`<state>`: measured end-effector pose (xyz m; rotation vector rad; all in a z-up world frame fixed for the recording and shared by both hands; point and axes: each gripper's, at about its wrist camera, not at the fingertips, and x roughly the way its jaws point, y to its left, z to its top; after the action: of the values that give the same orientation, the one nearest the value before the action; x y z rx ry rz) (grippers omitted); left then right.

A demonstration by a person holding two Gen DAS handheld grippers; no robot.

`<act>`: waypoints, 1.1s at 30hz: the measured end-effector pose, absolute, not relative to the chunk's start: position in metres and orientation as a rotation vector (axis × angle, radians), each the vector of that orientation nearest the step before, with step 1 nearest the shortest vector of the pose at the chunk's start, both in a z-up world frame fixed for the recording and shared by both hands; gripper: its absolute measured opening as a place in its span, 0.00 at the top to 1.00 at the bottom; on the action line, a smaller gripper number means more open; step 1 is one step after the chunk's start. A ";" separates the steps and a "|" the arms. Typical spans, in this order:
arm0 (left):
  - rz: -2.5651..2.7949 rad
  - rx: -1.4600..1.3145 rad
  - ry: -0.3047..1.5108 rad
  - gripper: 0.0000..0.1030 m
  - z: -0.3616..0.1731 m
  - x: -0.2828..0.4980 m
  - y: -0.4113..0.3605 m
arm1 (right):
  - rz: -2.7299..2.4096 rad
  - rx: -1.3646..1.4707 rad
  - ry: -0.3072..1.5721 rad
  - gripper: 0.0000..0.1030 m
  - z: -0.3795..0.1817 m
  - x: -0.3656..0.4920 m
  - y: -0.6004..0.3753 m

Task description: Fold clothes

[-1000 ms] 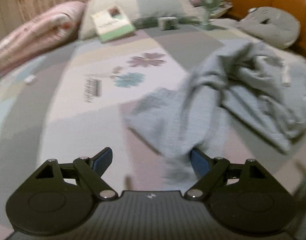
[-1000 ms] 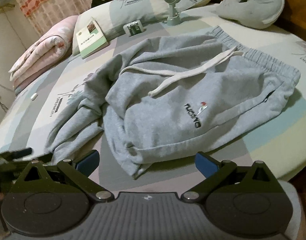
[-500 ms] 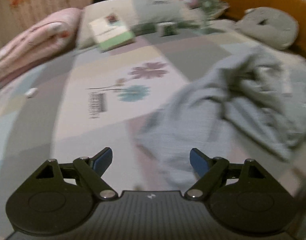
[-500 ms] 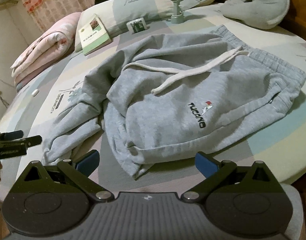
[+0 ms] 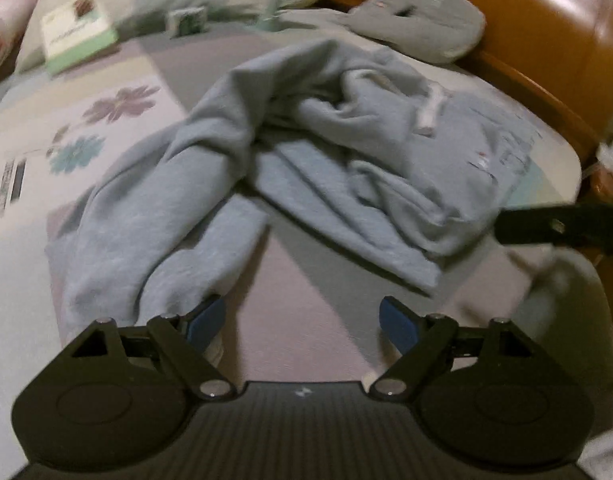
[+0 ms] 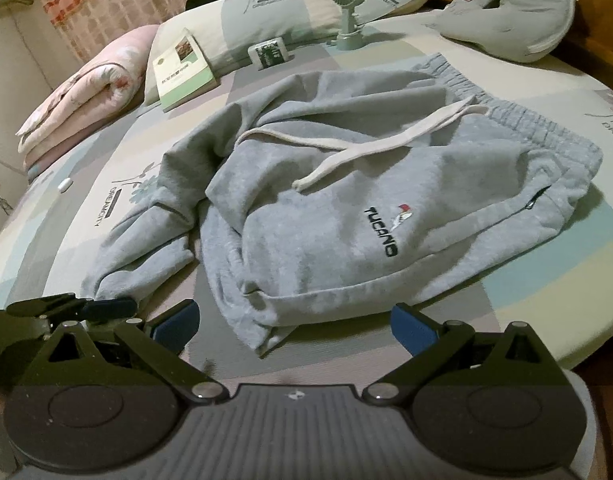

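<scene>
Grey sweatpants [image 6: 346, 208]: rumpled on the patterned bedsheet [image 6: 546, 280], waistband toward the headboard, legs bunched toward the near edge, white drawstring [image 6: 370, 148] across the top.
Left gripper [image 5: 302, 320]: fingers spread wide, empty, its left pad touching a pant leg end.
Right gripper [image 6: 294, 326]: fingers wide, empty, just short of the pants' hem.
Book [image 6: 182, 70], small fan [image 6: 348, 4]: near the pillows.

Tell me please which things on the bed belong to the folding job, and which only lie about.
For the job:
grey sweatpants, crumpled
left gripper, open
right gripper, open

Only lying about:
green book
small fan
rolled pink quilt
grey cushion
pillow
</scene>
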<state>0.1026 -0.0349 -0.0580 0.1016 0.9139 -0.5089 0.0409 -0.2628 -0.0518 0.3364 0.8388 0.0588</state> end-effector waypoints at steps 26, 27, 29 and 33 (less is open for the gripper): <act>-0.148 0.338 0.807 0.18 -0.044 0.122 0.026 | 0.082 0.289 0.883 0.00 -0.056 0.046 -0.249; -0.138 0.334 0.805 0.18 -0.044 0.126 0.028 | 0.084 0.287 0.882 0.00 -0.055 0.046 -0.248; -0.118 0.325 0.801 0.17 -0.045 0.132 0.032 | 0.083 0.283 0.882 0.00 -0.055 0.045 -0.248; -0.079 0.308 0.792 0.16 -0.045 0.145 0.041 | 0.071 0.286 0.891 0.00 -0.057 0.047 -0.250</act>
<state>0.1453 0.0407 -0.0449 0.3078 0.7916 -0.0787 0.0471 -0.2500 -0.0566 0.2863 0.8906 0.0711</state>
